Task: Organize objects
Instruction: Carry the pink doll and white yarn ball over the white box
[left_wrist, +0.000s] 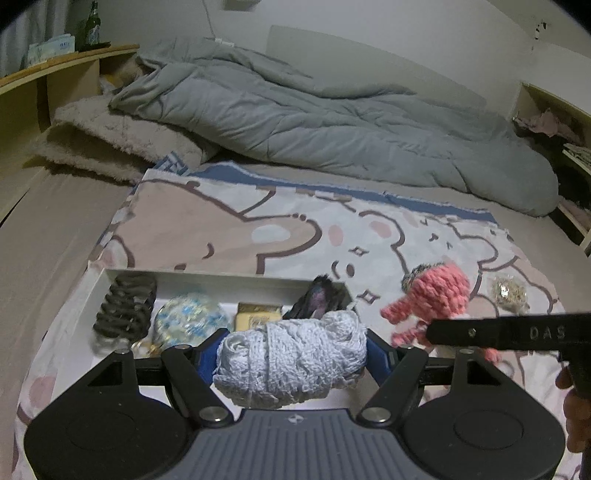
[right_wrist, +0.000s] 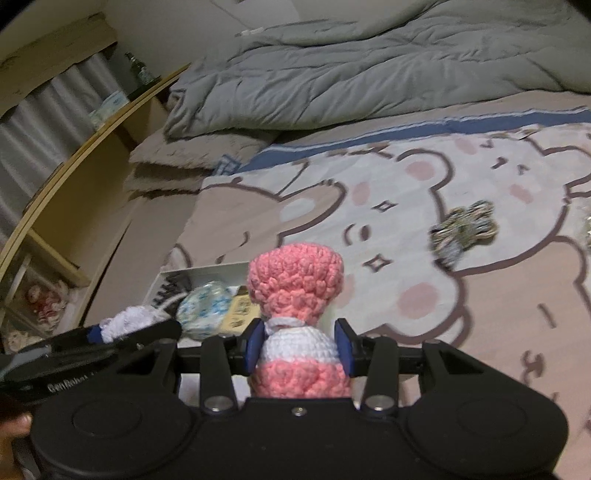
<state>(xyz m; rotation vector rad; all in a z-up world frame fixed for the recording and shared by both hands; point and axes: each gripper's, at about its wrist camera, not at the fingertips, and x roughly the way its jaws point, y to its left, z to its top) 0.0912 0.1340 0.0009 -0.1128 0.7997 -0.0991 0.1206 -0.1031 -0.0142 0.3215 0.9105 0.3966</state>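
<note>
My left gripper (left_wrist: 291, 354) is shut on a white crocheted bundle (left_wrist: 291, 358) and holds it over the near edge of a white tray (left_wrist: 221, 277). The tray holds a dark hair claw (left_wrist: 125, 310), a blue-white round item (left_wrist: 190, 319), a yellow packet (left_wrist: 256, 315) and a dark fluffy item (left_wrist: 319, 299). My right gripper (right_wrist: 300, 350) is shut on a pink and white crocheted doll (right_wrist: 295, 295), held to the right of the tray; the doll also shows in the left wrist view (left_wrist: 436, 295). The tray shows in the right wrist view (right_wrist: 207, 271).
A cartoon bear blanket (left_wrist: 258, 221) covers the bed. A patterned scrunchie (right_wrist: 465, 225) and a gold tangle (left_wrist: 508, 291) lie on it to the right. A grey duvet (left_wrist: 314, 118) is piled behind. Wooden shelves (left_wrist: 48, 85) stand at the left.
</note>
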